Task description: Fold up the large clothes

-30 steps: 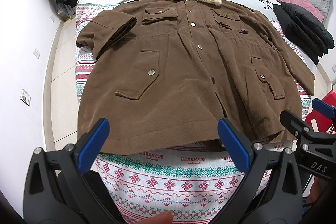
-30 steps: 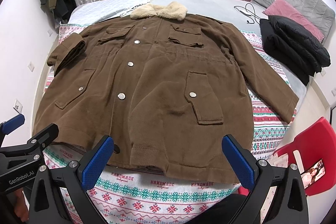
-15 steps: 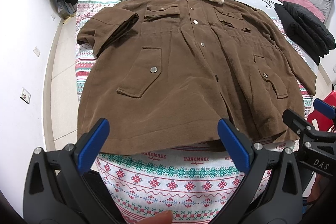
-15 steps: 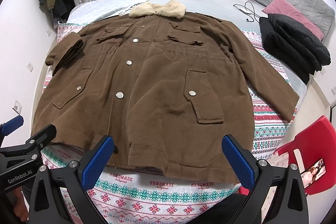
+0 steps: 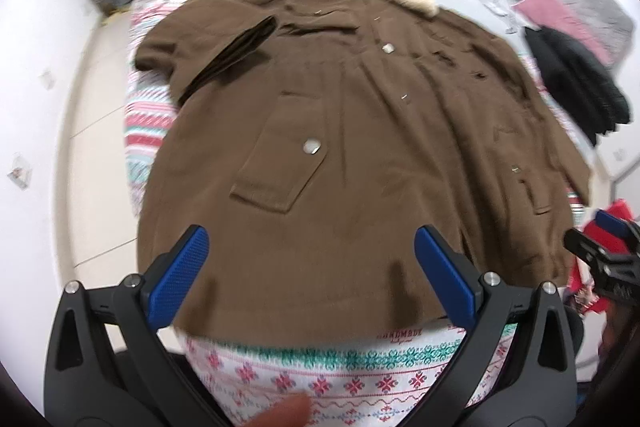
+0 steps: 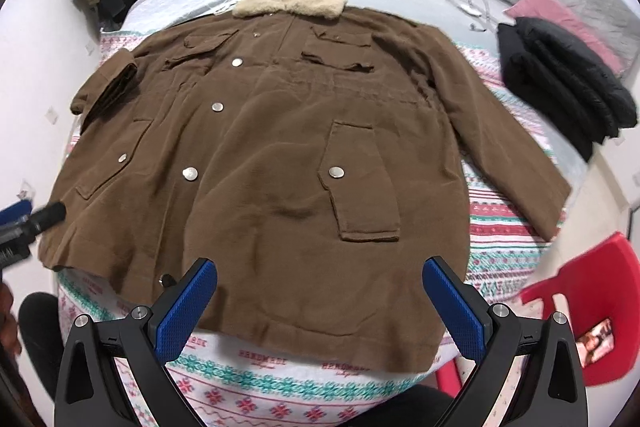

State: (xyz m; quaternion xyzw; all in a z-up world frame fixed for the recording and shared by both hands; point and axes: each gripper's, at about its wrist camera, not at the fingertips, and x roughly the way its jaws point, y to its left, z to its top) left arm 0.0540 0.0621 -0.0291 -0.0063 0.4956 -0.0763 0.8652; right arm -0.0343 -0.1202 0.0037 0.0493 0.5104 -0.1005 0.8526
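A brown coat [image 6: 272, 155] with a cream fleece collar [image 6: 290, 1] is lying front-up across the patterned blanket [image 6: 280, 383]. The left gripper [image 5: 308, 267] and right gripper [image 6: 320, 301] are hovering released, apparently just above its near hem.

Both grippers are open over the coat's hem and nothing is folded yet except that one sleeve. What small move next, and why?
Probably lower the left gripper to the brown coat hem and pinch it. Both grippers are open and empty; the right gripper hovers over the hem too. One sleeve already lies folded in, the other is spread out.
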